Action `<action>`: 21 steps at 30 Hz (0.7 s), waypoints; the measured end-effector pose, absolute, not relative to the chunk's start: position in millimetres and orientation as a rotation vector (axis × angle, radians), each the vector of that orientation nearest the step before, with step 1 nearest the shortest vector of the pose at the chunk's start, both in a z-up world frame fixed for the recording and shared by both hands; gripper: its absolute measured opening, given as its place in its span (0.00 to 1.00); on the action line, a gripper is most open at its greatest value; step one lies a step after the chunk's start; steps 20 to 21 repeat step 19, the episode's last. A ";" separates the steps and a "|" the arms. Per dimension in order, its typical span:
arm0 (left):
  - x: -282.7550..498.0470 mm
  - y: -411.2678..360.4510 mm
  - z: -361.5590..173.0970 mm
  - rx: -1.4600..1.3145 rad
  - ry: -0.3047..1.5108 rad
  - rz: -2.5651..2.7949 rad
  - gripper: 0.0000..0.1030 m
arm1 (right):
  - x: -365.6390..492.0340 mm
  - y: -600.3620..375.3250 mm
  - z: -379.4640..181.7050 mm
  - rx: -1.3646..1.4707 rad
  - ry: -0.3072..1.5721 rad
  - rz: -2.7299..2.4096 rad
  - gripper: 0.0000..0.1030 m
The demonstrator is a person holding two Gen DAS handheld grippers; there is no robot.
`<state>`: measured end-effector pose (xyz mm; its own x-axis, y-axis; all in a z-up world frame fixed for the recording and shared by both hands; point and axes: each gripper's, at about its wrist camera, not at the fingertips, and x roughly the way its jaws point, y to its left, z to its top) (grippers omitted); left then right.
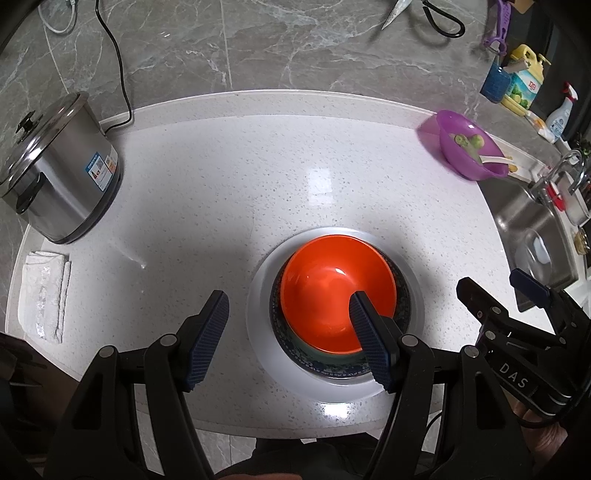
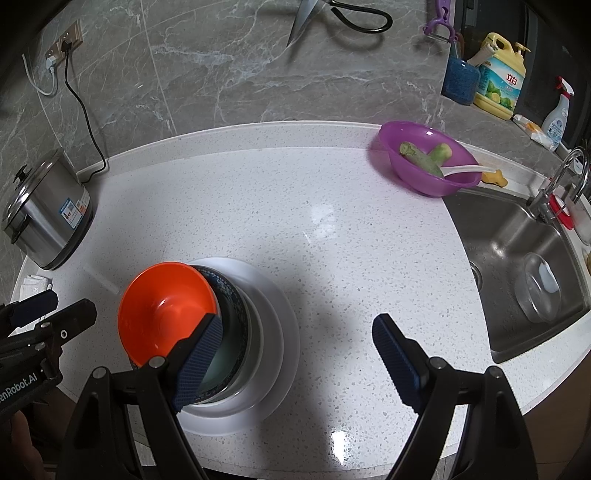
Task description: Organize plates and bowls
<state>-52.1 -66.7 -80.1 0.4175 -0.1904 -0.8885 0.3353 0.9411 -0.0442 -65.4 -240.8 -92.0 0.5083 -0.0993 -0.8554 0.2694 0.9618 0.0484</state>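
The orange bowl (image 1: 334,291) sat on top of a patterned bowl (image 2: 236,325), on stacked white plates (image 1: 413,291) on the counter (image 1: 258,166). The left gripper (image 1: 290,339) and the right gripper (image 2: 295,354) were both spread wide, holding nothing.

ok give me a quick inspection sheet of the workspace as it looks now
Surface: white speckled countertop, glossy, with light glare.
Job's things: orange bowl nested on top of a blue-patterned bowl, on stacked white plates.
Clutter: purple bowl holding green vegetable pieces, steel rice cooker, folded white cloth.
Grippers: left gripper open, one finger over the orange bowl; right gripper open, holding nothing.
Cables: black cord from wall socket to cooker.
Surroundings: steel sink with a clear container, detergent bottle, scissors on the marble wall.
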 end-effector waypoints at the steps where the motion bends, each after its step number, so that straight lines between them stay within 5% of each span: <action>1: -52.1 -66.5 -79.7 0.147 1.089 -0.330 0.64 | -65.5 -240.5 -91.7 0.184 1.014 -0.225 0.83; 21: -51.4 -60.3 -73.0 0.141 1.042 -0.304 0.66 | -62.5 -236.9 -96.0 0.185 1.025 -0.219 0.83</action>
